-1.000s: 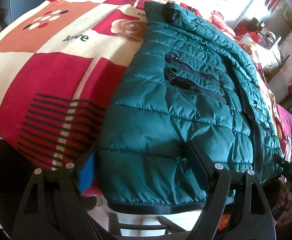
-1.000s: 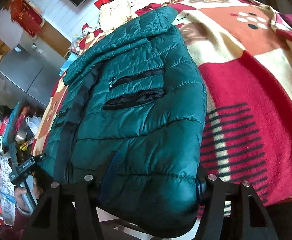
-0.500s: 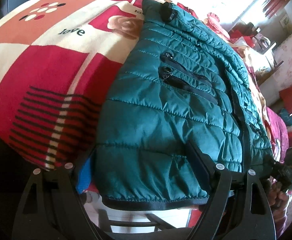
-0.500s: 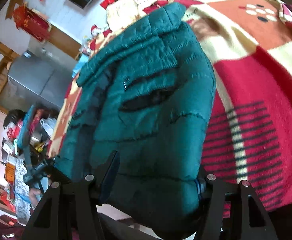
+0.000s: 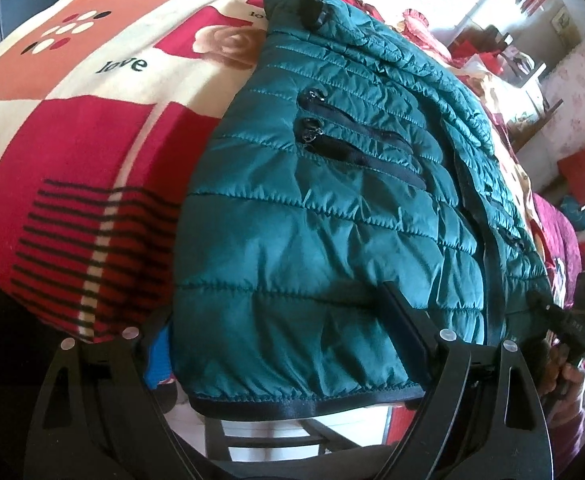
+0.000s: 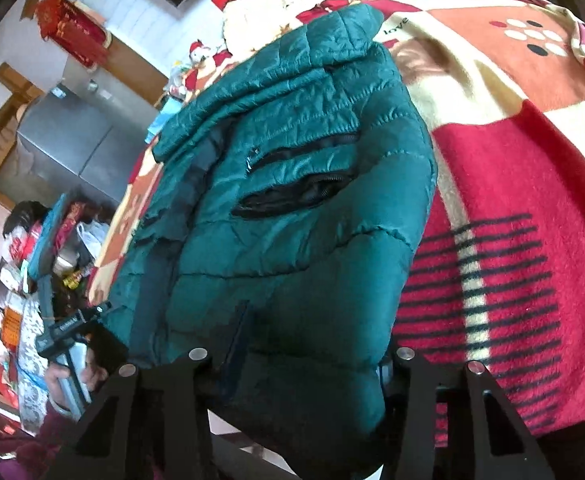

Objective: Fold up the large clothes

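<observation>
Jacket (image 5: 332, 208), puffy, light and slippery-looking, lies on a patterned blanket (image 5: 84, 152) over the bed, best taken at its hem corners; the left hand-held gripper (image 5: 280, 344) straddles the hem wide, the right hand-held gripper (image 6: 304, 356) has just been closing on its corner.

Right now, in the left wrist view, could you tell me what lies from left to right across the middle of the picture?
Blanket → jacket → right gripper, at the right edge in a hand.
</observation>
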Demonstrator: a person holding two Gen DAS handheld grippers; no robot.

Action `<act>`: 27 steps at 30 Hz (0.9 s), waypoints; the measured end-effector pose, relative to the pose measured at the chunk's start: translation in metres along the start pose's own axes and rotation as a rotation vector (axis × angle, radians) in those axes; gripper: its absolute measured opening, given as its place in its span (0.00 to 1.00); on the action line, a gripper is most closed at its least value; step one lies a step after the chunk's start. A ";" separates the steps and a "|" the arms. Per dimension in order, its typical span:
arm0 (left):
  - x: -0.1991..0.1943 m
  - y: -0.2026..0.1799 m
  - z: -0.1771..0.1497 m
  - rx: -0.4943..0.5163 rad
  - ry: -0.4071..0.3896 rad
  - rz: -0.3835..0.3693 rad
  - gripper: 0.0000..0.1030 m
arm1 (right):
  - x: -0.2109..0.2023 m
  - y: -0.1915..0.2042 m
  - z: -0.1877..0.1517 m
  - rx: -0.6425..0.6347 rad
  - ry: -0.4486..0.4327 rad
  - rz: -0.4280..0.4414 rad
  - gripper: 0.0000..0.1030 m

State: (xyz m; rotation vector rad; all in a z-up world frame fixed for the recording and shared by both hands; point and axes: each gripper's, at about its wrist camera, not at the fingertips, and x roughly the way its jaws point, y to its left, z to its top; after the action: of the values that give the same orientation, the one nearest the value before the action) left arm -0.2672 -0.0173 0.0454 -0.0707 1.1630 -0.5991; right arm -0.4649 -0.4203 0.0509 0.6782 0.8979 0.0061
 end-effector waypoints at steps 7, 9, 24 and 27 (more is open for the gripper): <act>-0.005 -0.004 -0.001 0.045 -0.002 0.045 0.56 | -0.005 0.006 0.006 -0.052 0.010 -0.033 0.30; -0.007 -0.003 0.001 0.039 -0.004 0.051 0.41 | -0.004 0.008 0.008 -0.070 0.014 -0.041 0.27; -0.073 -0.011 0.070 0.000 -0.243 -0.056 0.13 | -0.056 0.040 0.079 -0.107 -0.224 0.095 0.20; -0.079 -0.017 0.099 -0.016 -0.287 -0.073 0.13 | -0.058 0.041 0.101 -0.098 -0.262 0.087 0.20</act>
State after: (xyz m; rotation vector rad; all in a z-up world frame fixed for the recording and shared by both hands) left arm -0.2075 -0.0186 0.1585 -0.2065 0.8898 -0.6217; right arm -0.4179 -0.4583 0.1585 0.6103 0.6117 0.0377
